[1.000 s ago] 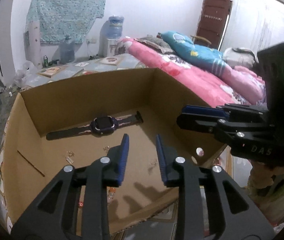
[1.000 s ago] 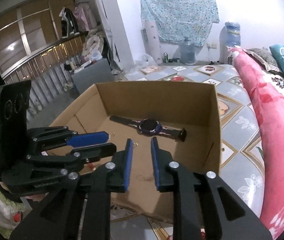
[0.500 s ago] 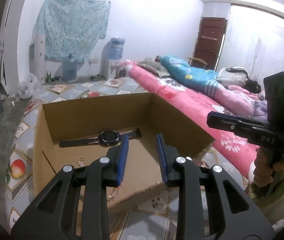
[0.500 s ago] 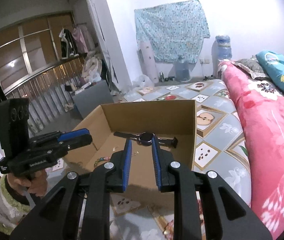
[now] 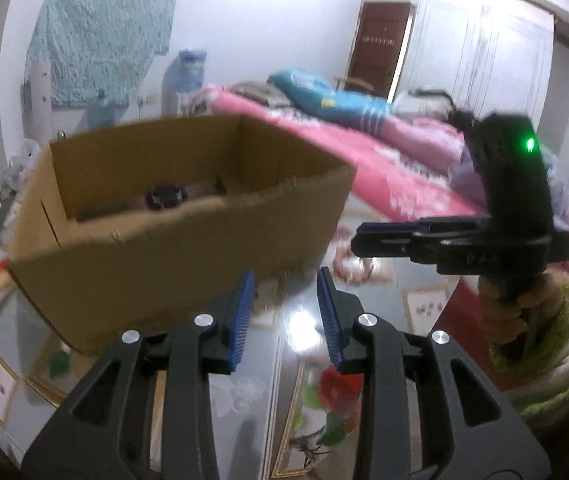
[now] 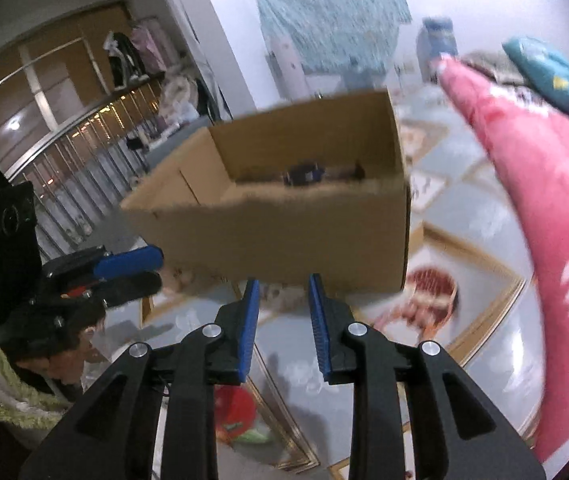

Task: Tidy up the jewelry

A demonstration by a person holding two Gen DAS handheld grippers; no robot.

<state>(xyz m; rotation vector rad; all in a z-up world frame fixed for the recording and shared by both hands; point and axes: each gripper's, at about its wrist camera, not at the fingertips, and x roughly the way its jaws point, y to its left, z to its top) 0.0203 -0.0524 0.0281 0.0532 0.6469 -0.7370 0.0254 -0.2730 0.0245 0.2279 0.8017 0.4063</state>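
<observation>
Ahead of our left tongs (image 5: 284, 280) and right tongs (image 6: 282, 284), cardboard box (image 5: 172, 248) on the floor, watch (image 5: 164, 196) inside, both tongs just widening, partly open, gripping nothing.

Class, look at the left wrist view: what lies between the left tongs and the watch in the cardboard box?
The cardboard box's near wall stands between the left tongs and the watch; shiny patterned floor lies below the tips.
</observation>
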